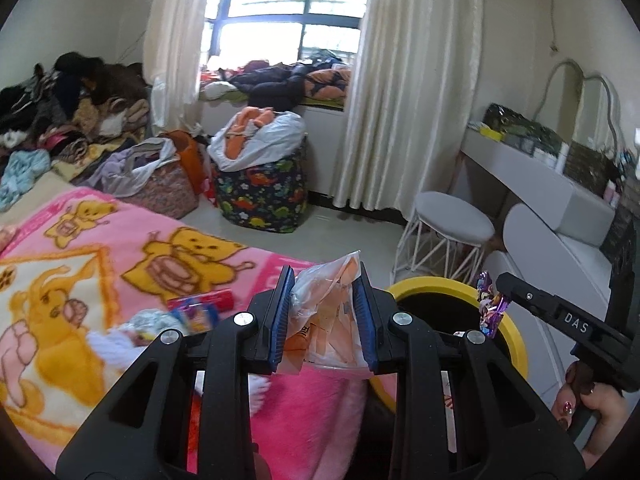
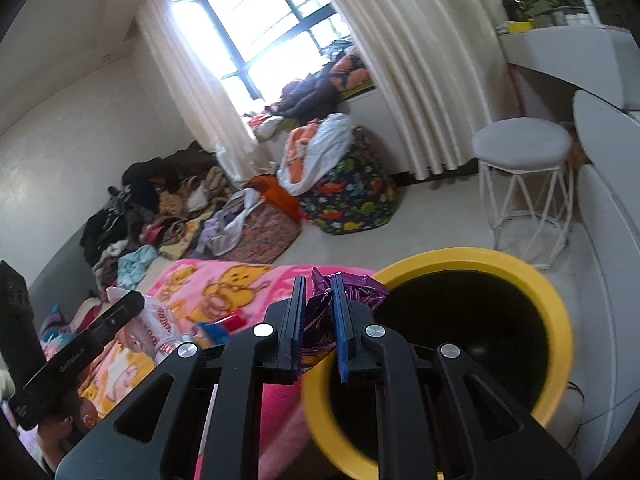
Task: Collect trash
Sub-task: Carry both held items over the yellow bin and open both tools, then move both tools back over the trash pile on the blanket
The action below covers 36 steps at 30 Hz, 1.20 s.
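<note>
Left gripper clamping crumpled clear-orange plastic bag, right gripper pinching purple foil wrapper: centre each over round yellow-rimmed bin before release.

Bed under pink bear-print blanket; red-blue wrapper and white crumpled packaging lying on blanket. Floor: yellow-rimmed bin beside bed, white stool, dinosaur-print bag, clothes pile.

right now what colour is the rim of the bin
Yellow; the bin rim rings a black inside, clearest in the right wrist view.
</note>
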Each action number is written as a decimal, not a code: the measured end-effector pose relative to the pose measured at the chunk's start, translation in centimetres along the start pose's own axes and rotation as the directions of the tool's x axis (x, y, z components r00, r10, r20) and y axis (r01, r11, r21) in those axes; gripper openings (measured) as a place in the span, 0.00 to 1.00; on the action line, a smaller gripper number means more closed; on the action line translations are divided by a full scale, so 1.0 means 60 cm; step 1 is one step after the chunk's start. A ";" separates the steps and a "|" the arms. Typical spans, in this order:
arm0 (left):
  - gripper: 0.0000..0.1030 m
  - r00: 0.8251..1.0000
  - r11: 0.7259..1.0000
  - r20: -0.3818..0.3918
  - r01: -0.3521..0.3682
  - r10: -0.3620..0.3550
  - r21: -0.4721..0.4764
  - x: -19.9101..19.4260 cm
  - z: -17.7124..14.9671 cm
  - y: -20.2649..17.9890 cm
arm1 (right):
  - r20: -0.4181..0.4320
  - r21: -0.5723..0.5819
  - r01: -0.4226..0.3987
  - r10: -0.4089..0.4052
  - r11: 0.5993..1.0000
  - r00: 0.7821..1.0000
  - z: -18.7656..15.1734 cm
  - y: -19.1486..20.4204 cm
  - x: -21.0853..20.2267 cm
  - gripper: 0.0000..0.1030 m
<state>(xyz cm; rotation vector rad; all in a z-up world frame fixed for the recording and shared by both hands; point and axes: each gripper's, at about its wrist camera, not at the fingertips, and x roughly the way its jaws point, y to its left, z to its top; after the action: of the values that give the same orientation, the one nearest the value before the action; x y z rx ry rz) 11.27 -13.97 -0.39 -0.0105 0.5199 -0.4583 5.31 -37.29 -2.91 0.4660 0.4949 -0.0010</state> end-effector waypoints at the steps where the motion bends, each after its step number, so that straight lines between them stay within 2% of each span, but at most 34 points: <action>1: 0.22 1.000 1.000 -0.004 0.005 -0.005 0.010 0.007 0.000 -0.009 | 0.001 0.010 0.012 -0.012 1.000 1.000 0.000 -0.010 0.000 0.12; 8: 0.22 0.999 0.994 -0.048 0.030 -0.025 0.105 0.069 -0.016 -0.082 | -0.001 0.078 0.072 -0.072 0.994 0.997 -0.007 -0.081 0.001 0.13; 14: 0.23 0.996 0.986 -0.089 0.040 -0.026 0.162 0.115 -0.037 -0.117 | -0.023 0.129 0.114 -0.112 0.985 0.993 -0.015 -0.123 0.004 0.13; 19: 0.23 0.990 0.983 -0.136 0.070 -0.046 0.172 0.153 -0.055 -0.129 | -0.057 0.157 0.137 -0.129 0.978 0.990 -0.022 -0.145 0.014 0.13; 23: 0.27 0.982 0.984 -0.172 0.104 -0.079 0.143 0.177 -0.064 -0.128 | -0.083 0.160 0.151 -0.139 0.976 0.987 -0.029 -0.151 0.022 0.15; 25: 0.33 0.980 0.984 -0.179 0.118 -0.093 0.134 0.182 -0.066 -0.129 | -0.092 0.166 0.163 -0.149 0.973 0.985 -0.029 -0.154 0.025 0.17; 26: 0.37 0.980 0.984 -0.174 0.118 -0.094 0.132 0.181 -0.068 -0.130 | -0.093 0.166 0.170 -0.157 0.971 0.983 -0.029 -0.155 0.026 0.21; 28: 0.49 0.981 0.986 -0.168 0.119 -0.098 0.117 0.178 -0.070 -0.125 | -0.089 0.167 0.174 -0.161 0.971 0.983 -0.029 -0.155 0.027 0.32; 29: 0.61 0.981 0.987 -0.165 0.120 -0.101 0.108 0.176 -0.070 -0.124 | -0.086 0.168 0.180 -0.167 0.969 0.982 -0.029 -0.154 0.026 0.39; 31: 0.65 0.983 0.989 -0.153 0.114 -0.099 0.096 0.168 -0.072 -0.117 | -0.080 0.164 0.184 -0.173 0.969 0.982 -0.029 -0.150 0.024 0.40; 33: 0.78 0.986 0.992 -0.141 0.104 -0.092 0.077 0.157 -0.073 -0.105 | -0.075 0.149 0.189 -0.179 0.971 0.981 -0.027 -0.148 0.024 0.43; 36: 0.87 0.988 0.995 -0.124 0.095 -0.090 0.038 0.139 -0.074 -0.081 | -0.065 0.125 0.184 -0.177 0.975 0.982 -0.026 -0.131 0.025 0.47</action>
<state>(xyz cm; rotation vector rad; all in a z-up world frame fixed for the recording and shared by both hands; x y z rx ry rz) 13.50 -21.44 -7.64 0.0356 0.6314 -0.5633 5.03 -43.48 -8.21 0.5484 0.5908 -0.1972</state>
